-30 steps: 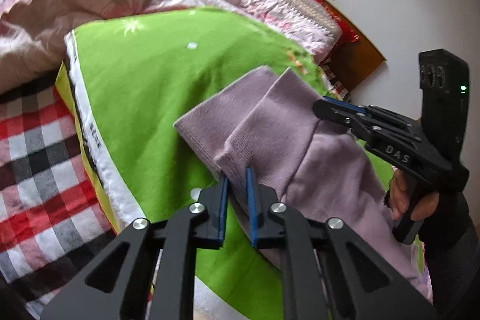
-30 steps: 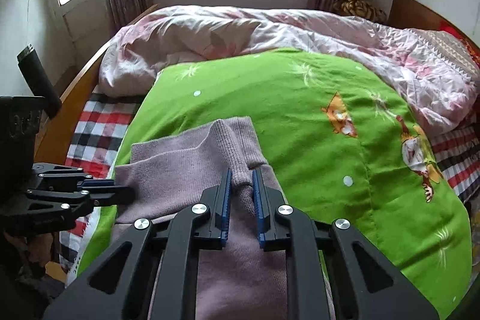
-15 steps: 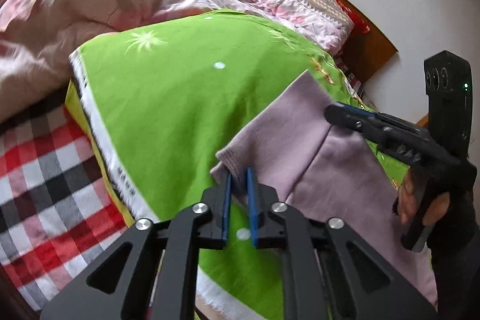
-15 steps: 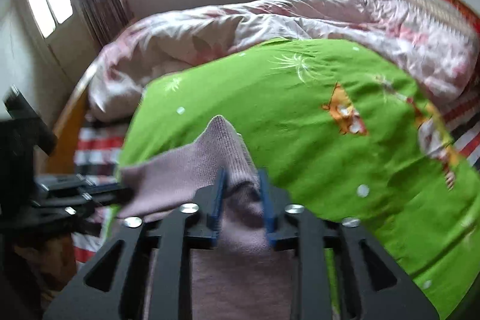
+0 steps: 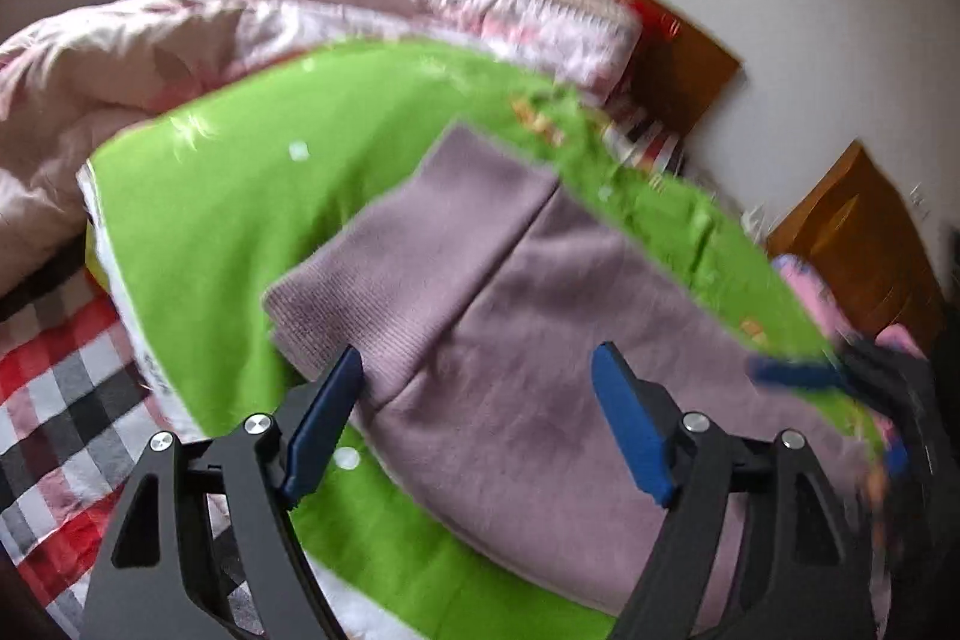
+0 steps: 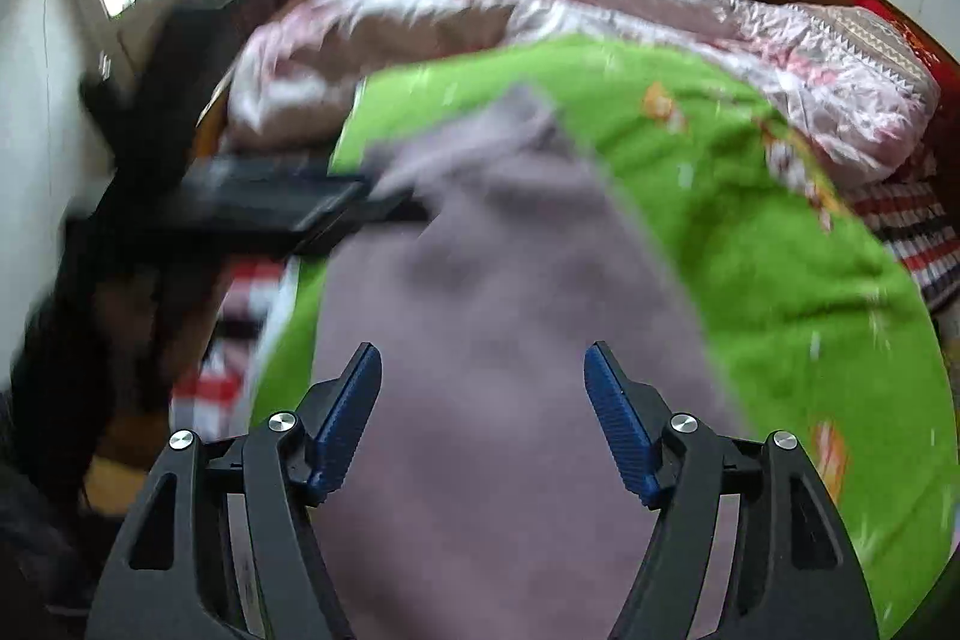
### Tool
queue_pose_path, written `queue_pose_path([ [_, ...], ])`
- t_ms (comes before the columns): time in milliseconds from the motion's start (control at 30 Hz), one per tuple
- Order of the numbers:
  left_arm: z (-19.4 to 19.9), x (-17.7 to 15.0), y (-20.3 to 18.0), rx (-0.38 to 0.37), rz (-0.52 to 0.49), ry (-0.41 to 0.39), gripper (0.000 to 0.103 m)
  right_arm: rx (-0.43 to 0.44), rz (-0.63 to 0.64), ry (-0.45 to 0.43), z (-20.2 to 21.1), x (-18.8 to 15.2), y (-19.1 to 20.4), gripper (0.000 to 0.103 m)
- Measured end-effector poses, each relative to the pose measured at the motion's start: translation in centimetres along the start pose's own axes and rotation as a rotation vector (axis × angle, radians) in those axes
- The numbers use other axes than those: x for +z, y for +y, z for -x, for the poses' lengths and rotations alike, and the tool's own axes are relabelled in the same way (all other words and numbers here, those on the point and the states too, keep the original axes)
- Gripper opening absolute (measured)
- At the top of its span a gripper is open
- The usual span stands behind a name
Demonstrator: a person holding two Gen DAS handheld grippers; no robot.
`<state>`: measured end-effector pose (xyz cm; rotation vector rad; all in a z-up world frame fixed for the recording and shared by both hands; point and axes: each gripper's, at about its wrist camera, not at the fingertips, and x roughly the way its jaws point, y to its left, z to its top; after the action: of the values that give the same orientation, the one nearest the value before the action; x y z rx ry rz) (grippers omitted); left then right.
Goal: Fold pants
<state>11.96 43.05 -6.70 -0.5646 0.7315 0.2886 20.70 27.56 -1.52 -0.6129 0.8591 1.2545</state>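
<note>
Both wrist cameras look steeply down, close over the same pants (image 5: pixel 510 340) and blanket (image 6: pixel 780 250).

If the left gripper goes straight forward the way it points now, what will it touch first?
Most likely the purple pants: the left gripper, jaws opening with nothing pinched, points down at them on the green blanket. Blur leaves the depth uncertain.

Green blanket (image 5: pixel 228 220), pink quilt (image 6: pixel 600 16)
</note>
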Motion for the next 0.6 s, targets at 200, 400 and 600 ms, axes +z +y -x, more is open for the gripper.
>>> queue_pose_path([
  [200, -2.0, 0.0, 0.3, 0.026, -0.019, 0.019, 0.087, 0.045, -0.052, 0.029, -0.9, -4.2, 2.6, 0.064],
  [400, -0.1, 0.1, -2.0, 0.172, -0.056, 0.015, 0.088, 0.127, -0.057, -0.054, 2.4, -5.3, 4.6, 0.063],
  [600, 2.6, -0.8, -14.5, -0.037, -0.37, -0.041, 0.097, -0.124, -0.353, -0.174, 9.3, -12.2, -3.7, 0.065],
])
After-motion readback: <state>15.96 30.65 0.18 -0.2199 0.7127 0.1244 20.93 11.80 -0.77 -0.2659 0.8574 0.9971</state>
